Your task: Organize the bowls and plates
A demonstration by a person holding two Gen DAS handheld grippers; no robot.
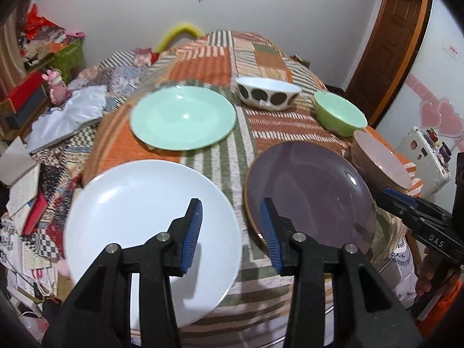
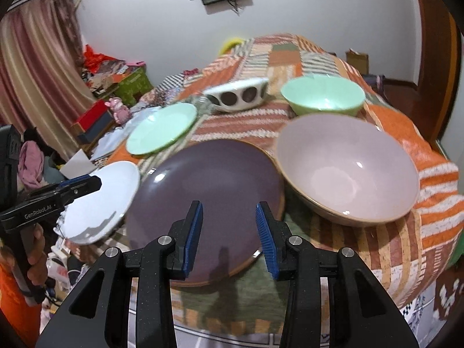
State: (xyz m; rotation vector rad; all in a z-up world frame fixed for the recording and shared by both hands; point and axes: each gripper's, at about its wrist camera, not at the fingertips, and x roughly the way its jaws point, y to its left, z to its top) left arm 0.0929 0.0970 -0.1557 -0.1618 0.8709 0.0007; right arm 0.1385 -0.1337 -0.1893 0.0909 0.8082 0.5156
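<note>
Both tongs, left gripper (image 1: 230, 233) and right gripper (image 2: 229, 236), are seen released and empty, while round white ceramic plate (image 1: 139, 217), glossy purple plate (image 1: 313, 185) and pink bowl (image 2: 348, 168) are not yet stacked.

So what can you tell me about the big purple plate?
The purple plate is round, shallow and glossy, probably glazed ceramic, with a thin tan-brown rim. It is empty and lies flat, right way up, on the striped patchwork cloth near the table's front edge. The white plate lies to its left and the pale pink bowl to its right, very close; whether they touch is unclear. Nothing grips it: the right tongs hover open above it.
</note>
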